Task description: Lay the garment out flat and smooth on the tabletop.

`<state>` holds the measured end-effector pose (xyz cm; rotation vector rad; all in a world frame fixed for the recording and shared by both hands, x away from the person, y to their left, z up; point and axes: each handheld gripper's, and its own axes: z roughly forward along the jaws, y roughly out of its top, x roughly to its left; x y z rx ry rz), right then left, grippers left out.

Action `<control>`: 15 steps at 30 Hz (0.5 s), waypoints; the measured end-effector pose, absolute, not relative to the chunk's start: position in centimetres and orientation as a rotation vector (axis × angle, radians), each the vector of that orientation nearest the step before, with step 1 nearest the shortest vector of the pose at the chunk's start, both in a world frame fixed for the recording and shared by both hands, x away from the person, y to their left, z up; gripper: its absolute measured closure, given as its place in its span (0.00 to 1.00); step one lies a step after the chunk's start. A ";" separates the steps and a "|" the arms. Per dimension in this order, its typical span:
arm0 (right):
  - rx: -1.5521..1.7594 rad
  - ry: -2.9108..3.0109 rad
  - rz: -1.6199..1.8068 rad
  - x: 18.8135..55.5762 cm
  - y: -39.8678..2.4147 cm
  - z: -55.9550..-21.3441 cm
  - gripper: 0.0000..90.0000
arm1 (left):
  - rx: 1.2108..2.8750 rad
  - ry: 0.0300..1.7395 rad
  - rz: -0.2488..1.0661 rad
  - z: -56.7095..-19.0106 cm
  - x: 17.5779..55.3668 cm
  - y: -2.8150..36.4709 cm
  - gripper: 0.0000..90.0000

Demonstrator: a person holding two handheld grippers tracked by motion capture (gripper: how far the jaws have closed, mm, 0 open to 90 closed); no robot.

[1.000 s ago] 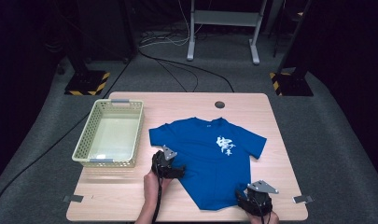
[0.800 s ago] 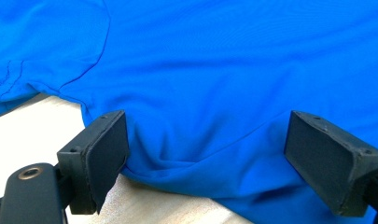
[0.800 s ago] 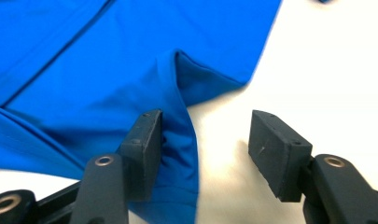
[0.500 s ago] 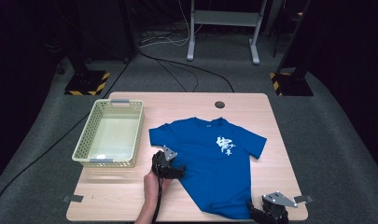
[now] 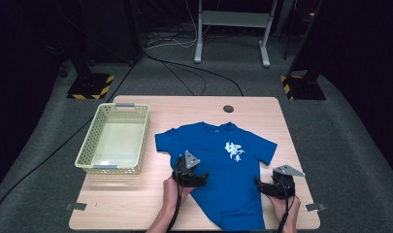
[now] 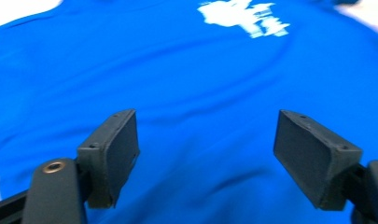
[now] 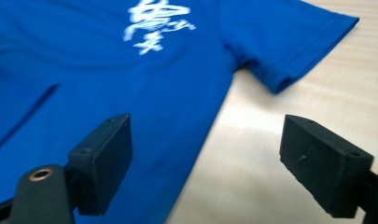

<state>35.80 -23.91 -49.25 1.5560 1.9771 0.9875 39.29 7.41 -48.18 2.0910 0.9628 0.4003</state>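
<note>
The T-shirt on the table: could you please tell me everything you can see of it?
The T-shirt is bright blue, short-sleeved, of soft knit-looking cloth, with a white print on the chest. It lies spread flat, print up, on the wooden table, collar away from the person, hem at the near edge, right of the basket and apart from it. The left gripper sits open over its left side; the right gripper is open at its right edge, one jaw above cloth, one above wood.
</note>
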 end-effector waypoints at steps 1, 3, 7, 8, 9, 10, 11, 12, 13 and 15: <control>1.554 1.973 0.992 36.3 -23.9 -49.4 0.18 | 2.107 0.951 0.379 -48.2 39.3 6.4 0.26; 1.548 1.969 0.966 37.5 -23.8 -49.9 0.17 | 2.150 0.934 0.359 -48.4 39.4 4.9 0.26; 1.536 1.979 0.926 38.7 -23.9 -50.5 0.16 | 2.189 0.922 0.356 -48.7 39.4 3.5 0.29; 1.536 1.979 0.926 38.7 -23.9 -50.5 0.16 | 2.189 0.922 0.356 -48.7 39.4 3.5 0.29; 1.536 1.979 0.926 38.7 -23.9 -50.5 0.16 | 2.216 0.934 0.359 -49.3 39.4 2.5 0.29; 1.547 1.993 0.905 39.5 -23.9 -50.9 0.16 | 2.222 0.938 0.360 -49.4 39.4 2.5 0.40; 1.543 1.997 0.903 39.5 -23.9 -50.9 0.16 | 2.231 0.941 0.356 -49.6 39.3 2.4 0.42; 1.541 1.998 0.902 39.6 -23.9 -50.9 0.16 | 2.223 0.943 0.341 -49.8 39.3 2.4 0.44; 1.544 2.005 0.891 39.7 -23.9 -51.0 0.15 | 2.206 0.941 0.330 -49.9 39.2 2.6 0.48; 1.531 2.015 0.885 39.9 -23.9 -51.0 0.15 | 2.193 0.934 0.327 -50.0 39.0 2.8 0.56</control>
